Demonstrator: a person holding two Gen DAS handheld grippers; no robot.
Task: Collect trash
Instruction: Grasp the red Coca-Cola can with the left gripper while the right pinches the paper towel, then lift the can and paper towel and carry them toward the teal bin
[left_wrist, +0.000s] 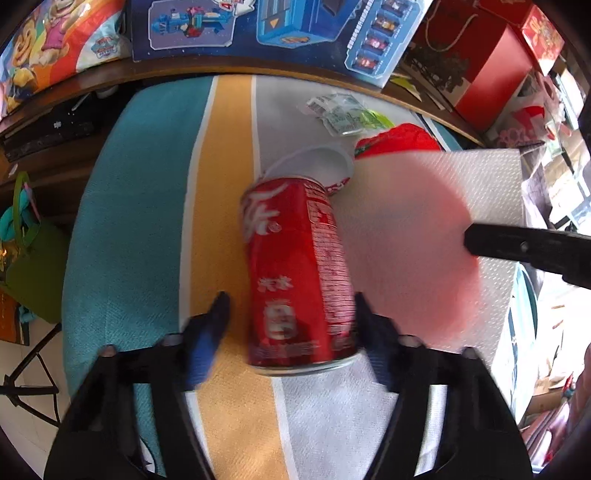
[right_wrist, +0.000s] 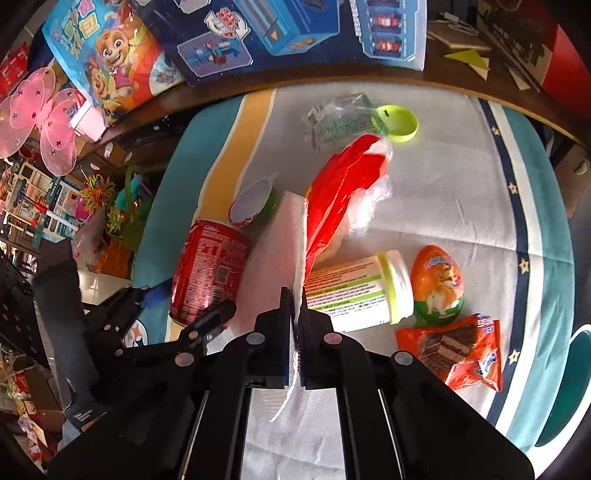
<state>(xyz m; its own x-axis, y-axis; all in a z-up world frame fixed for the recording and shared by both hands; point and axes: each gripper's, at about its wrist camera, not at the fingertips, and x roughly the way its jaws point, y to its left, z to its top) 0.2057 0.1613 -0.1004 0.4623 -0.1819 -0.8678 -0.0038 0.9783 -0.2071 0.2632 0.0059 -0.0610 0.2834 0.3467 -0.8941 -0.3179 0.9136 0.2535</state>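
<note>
Right claw (right_wrist: 295, 325): clamped on tissue (right_wrist: 273, 243). Left claw (left_wrist: 291, 317): apart, astride can (left_wrist: 295, 273), ungripped. Ahead: wrappers, tub, egg uncollected.

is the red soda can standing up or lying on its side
Lying on its side. The red soda can rests lengthwise on the striped cloth, its bottom rim facing the left wrist camera, between the left gripper fingers.

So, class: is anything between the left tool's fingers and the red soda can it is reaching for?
Nothing visible blocks it. The red soda can already lies between the left tool's fingers. The white paper towel, pinched by the right tool, hangs just beside the can, not between.
</note>
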